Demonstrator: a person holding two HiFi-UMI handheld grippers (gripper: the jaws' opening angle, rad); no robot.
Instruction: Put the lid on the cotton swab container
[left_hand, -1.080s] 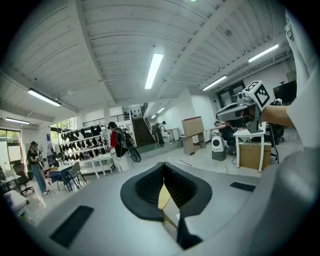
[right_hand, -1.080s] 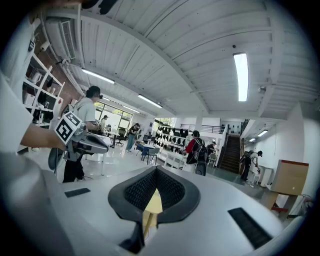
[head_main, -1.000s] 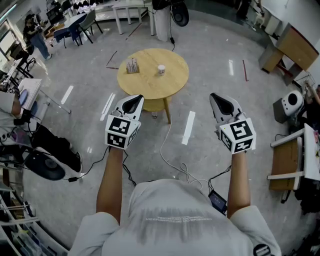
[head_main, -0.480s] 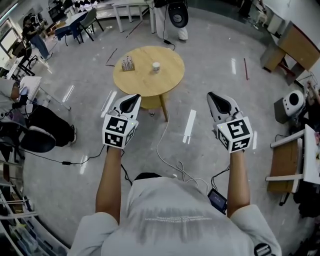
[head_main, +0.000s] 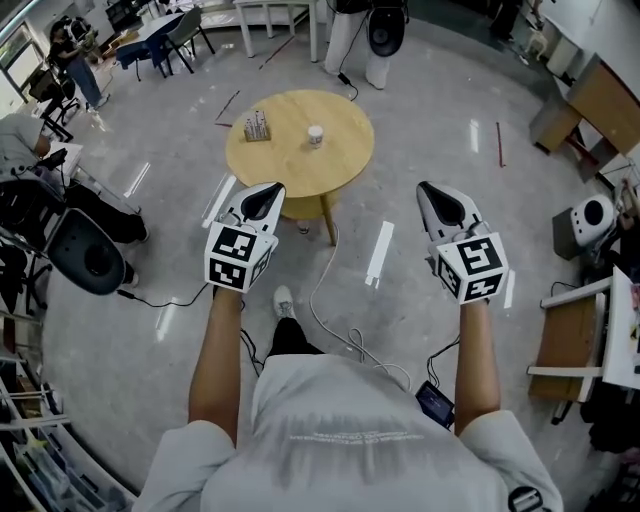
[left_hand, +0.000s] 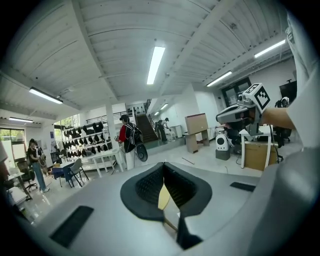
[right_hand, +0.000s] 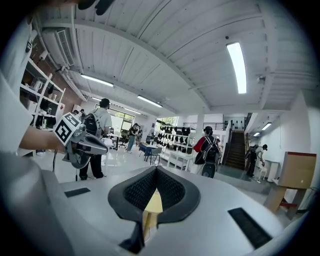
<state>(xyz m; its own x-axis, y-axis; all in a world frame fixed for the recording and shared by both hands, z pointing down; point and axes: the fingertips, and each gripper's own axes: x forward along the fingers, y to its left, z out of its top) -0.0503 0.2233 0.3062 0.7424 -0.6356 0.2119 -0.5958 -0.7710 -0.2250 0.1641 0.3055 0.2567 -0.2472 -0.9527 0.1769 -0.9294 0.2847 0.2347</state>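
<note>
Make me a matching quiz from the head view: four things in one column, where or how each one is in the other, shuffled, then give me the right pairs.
Things:
1. small white container
2. clear holder of sticks
3. white cable
4. left gripper

Descriptions:
A. lying on the floor
B. held in the air, jaws shut, nothing in them
C. near the middle of the round table
D. on the table, near its left edge

Pairs: 1-C, 2-D, 3-A, 4-B.

I can read no words or numbers here. The shirt (head_main: 362, 437) bears faint print, too blurred to make out. Ahead of the shirt, the left gripper (head_main: 268, 192) and right gripper (head_main: 432, 193) show only black-and-white square markers.
</note>
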